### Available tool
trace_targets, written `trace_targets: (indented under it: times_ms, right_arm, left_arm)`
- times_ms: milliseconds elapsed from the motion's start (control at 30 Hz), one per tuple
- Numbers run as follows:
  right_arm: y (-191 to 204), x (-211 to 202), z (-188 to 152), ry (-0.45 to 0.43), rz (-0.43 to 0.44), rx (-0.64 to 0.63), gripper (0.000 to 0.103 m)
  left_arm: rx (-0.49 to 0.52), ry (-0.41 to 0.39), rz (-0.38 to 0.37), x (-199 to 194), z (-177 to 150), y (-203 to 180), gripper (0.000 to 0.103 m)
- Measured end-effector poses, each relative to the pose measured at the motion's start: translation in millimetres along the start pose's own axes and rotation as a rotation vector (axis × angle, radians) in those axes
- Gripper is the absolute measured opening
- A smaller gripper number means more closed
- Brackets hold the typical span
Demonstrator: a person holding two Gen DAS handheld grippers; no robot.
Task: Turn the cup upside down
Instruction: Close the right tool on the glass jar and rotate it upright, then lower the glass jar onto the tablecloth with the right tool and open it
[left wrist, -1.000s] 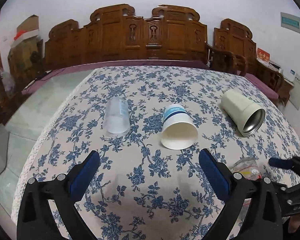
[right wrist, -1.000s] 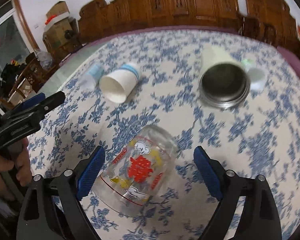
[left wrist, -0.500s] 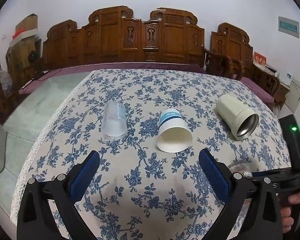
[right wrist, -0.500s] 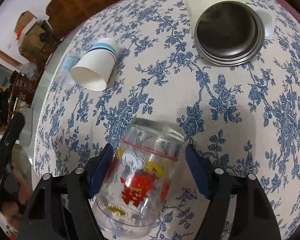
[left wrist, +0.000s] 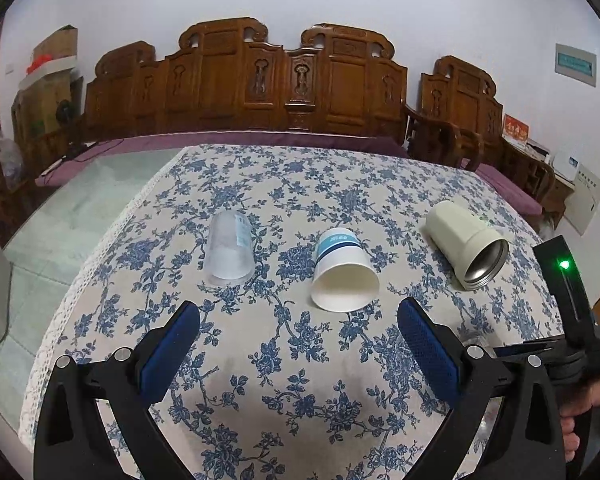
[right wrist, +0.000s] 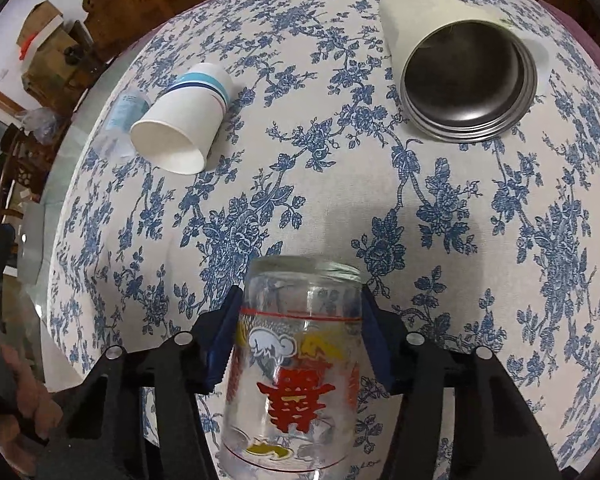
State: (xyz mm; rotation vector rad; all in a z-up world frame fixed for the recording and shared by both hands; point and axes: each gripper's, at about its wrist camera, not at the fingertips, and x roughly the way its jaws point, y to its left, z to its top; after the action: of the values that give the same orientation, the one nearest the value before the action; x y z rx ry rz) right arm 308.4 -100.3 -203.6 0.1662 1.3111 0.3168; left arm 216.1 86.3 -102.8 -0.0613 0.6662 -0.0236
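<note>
Over on the far left, a clear plastic cup [left wrist: 229, 249] lies on its side on the blue-flowered tablecloth [left wrist: 284, 368], mouth toward the camera. The left gripper [left wrist: 298, 344] hangs above the cloth with its blue pads spread wide and nothing between them. Next along, just right of the plastic cup, a paper cup [left wrist: 343, 271] with a blue band lies on its side too, open end facing us. Further right, well apart from it, a cream thermos cup [left wrist: 466, 248] with a steel rim lies tipped over at an angle. Now the right wrist view: the right gripper [right wrist: 300, 344] has both blue pads pressed against the sides of the printed glass cup [right wrist: 296, 364], red character and cartoon print facing the camera. The glass is clamped between them near the front edge of the table.
</note>
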Motion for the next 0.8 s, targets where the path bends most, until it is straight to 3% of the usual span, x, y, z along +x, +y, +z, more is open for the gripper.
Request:
trace_targets:
  times_ms: [233, 433, 567, 800]
  right_arm:
    - [-1, -40, -8, -0.158, 0.004, -0.084, 0.058]
    - [7, -65, -11, -0.294, -0.063, -0.192, 0.058]
    - [14, -67, -11, -0.336, -0.128, -0.267, 0.058]
    - [24, -63, -12, -0.342, -0.162, -0.314, 0.058]
  left_arm:
    - [0.008, -0.002, 0.002, -2, 0, -3, 0.095]
    - [0.019, 0.002, 0.003, 0, -1, -7, 0.095]
    - [0.028, 0.007, 0.004, 2, -2, -9, 0.095]
    - [0.067, -0.006, 0.020, 0, -3, -15, 0.095]
